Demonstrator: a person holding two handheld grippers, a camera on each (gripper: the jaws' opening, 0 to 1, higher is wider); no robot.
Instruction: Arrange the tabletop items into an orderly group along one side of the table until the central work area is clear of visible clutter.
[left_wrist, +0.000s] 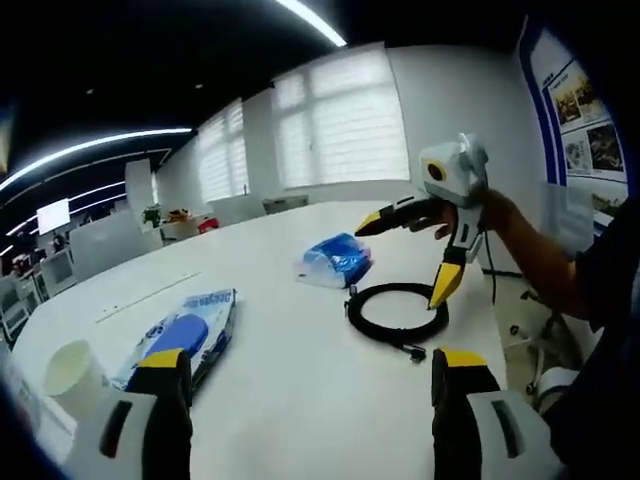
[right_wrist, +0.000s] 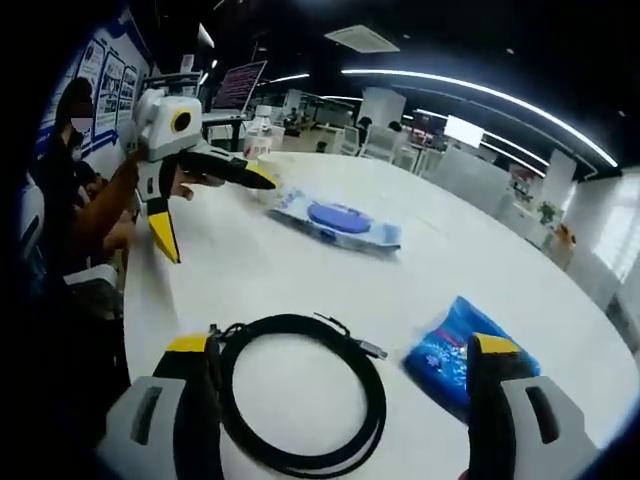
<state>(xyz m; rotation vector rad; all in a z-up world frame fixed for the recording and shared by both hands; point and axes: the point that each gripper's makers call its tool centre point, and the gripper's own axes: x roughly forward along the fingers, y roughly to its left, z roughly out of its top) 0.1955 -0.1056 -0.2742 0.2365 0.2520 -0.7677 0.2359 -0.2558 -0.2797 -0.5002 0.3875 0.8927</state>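
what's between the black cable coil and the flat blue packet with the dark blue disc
Bare white tabletop in the right gripper view between cable coil and flat blue packet.

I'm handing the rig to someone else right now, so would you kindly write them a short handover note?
Left gripper: open, empty, held above the table.
Right gripper: open, empty, hanging over the coiled cable.
Items lie spread across the white table: the cable near the person's edge, a small blue bag just beyond it, a flat blue-and-white packet further along, and a paper cup past the packet.
Done: nothing looks grouped yet.
Left: gather cable, bag, packet and cup along one side so the middle is clear. The cable is probably the handiest first pick.
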